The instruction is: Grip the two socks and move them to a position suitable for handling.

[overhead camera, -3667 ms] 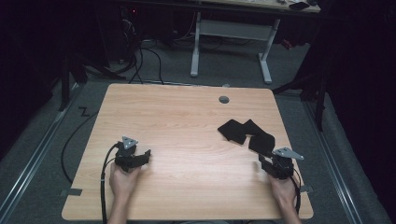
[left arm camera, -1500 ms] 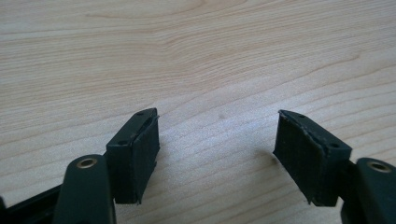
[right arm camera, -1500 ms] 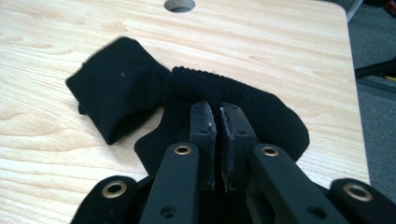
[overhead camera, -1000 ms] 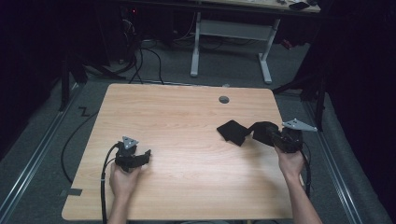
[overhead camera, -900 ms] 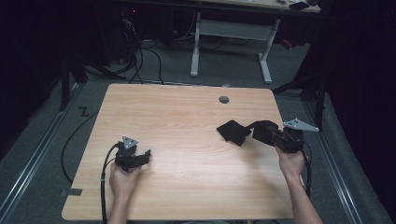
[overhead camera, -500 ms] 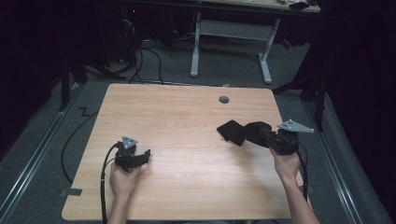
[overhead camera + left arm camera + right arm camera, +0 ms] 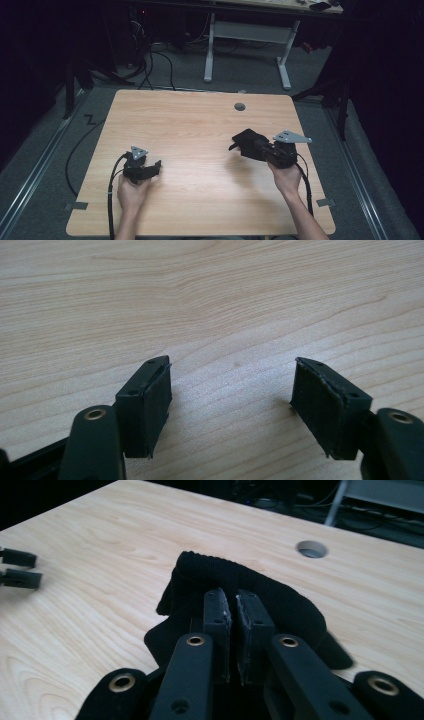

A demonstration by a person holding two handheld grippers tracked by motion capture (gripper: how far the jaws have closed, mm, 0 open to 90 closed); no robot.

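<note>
Right gripper (image 7: 257, 147) clenched on the black cloth (image 7: 245, 140), pinching a bit of it between both jaws. Seen up close from the right gripper view too (image 7: 232, 598): jaws almost together, with the cloth (image 7: 280, 596) bunched up in a soft lump around and behind them. Hard to tell how much of the lump sits on the table (image 7: 200, 125) and how much hangs up in the air.

Found a little nearer the person than the round hole (image 7: 240, 106) in the table, and a touch to the right of it. Not touching the hole.

Left gripper (image 7: 156, 165) let go and wide open, with nothing between its jaws, just bare wood under them (image 7: 232, 385). Resting far from the hole, off to the left and closer to the person.

Looks like the folding step: holding one edge of the cloth and bringing it over the rest.

Next, probably: keep the pinch tight, carry the held edge across until it lines up with the far edge, then lay it down flat and let go. Maybe bring the left gripper closer to the hole to hold the cloth down so it does not slide. Go slow, or the lump may flop open again.
</note>
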